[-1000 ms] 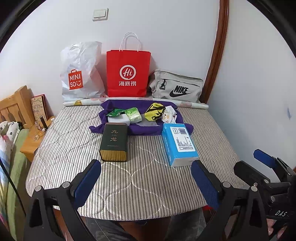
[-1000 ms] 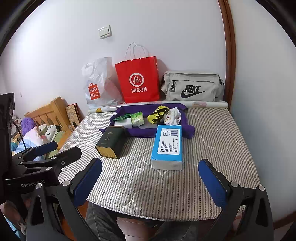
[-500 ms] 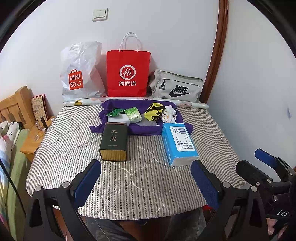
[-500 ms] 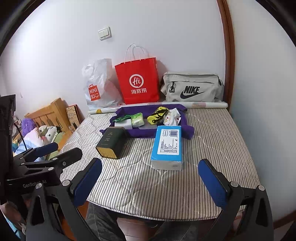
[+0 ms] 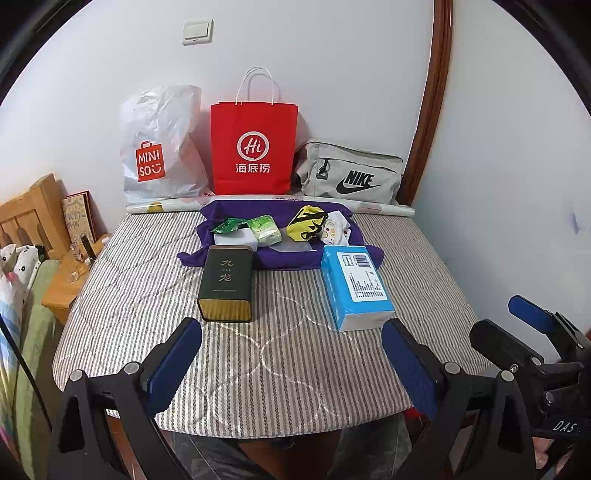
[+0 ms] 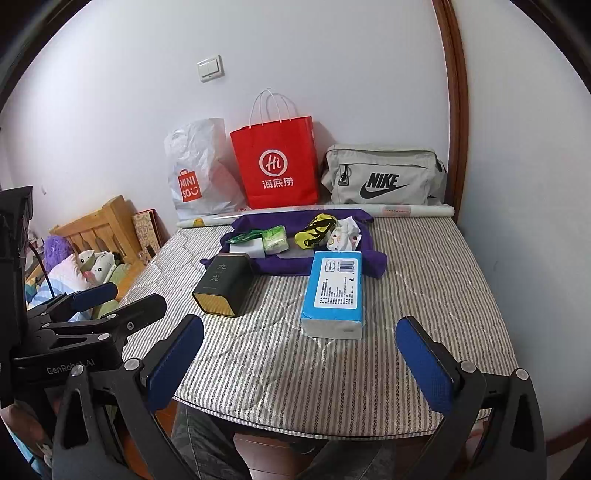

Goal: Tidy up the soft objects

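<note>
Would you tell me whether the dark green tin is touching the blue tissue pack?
Apart. The left wrist view shows bare striped mattress between the dark green tin and the blue tissue pack.

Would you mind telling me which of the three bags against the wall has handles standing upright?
The red paper bag, in the middle. Its white loop handles stand up above the rim; the white plastic bag on its left and the grey Nike bag on its right show none.

- A bedroom in a home, by the look of it
- A striped quilted mattress (image 5: 258, 354) fills the corner between two white walls
- A wooden headboard (image 6: 99, 225) with plush toys (image 6: 92, 264) beside it, partly out of view
- Shopping bags (image 5: 254, 147) and a grey sports bag (image 5: 351, 173) lean on the wall under a light switch (image 5: 197, 32)
- Dark wooden door trim (image 5: 430, 99) runs up the corner
</note>
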### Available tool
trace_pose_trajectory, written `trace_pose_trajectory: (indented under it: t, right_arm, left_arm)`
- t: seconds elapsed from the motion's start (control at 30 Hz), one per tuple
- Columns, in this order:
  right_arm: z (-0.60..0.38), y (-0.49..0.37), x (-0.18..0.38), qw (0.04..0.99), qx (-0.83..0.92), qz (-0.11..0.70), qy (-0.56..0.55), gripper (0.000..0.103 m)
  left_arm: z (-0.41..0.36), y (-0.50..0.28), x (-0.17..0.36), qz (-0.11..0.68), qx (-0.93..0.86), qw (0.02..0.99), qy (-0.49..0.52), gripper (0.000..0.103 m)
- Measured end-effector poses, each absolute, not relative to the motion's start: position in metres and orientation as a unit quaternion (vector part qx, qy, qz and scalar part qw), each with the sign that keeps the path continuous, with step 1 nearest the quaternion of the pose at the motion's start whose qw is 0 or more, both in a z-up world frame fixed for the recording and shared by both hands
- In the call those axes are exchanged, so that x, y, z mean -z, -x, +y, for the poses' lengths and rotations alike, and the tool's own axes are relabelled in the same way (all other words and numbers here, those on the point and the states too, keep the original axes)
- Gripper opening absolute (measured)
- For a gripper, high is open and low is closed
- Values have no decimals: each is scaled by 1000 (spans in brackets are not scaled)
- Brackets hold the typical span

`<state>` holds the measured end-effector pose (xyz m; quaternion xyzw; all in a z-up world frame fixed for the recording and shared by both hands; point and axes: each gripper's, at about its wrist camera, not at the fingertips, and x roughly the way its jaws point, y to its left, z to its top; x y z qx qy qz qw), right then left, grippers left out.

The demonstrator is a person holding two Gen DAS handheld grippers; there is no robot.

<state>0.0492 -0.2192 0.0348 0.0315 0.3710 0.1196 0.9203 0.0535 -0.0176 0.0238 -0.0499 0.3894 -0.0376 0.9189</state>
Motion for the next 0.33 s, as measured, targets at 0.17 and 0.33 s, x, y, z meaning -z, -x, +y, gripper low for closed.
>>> trace_pose_trajectory:
  t: [0.17, 0.33]
  right_arm:
    - [-220, -49, -35, 920, -120, 371, -32, 103]
    - [-219, -49, -34, 920, -120, 371, -31, 103]
  left_arm:
    - [-17, -54, -24, 389, 38, 919, 50, 99]
    - [-20, -52, -26, 385, 40, 921, 47, 99]
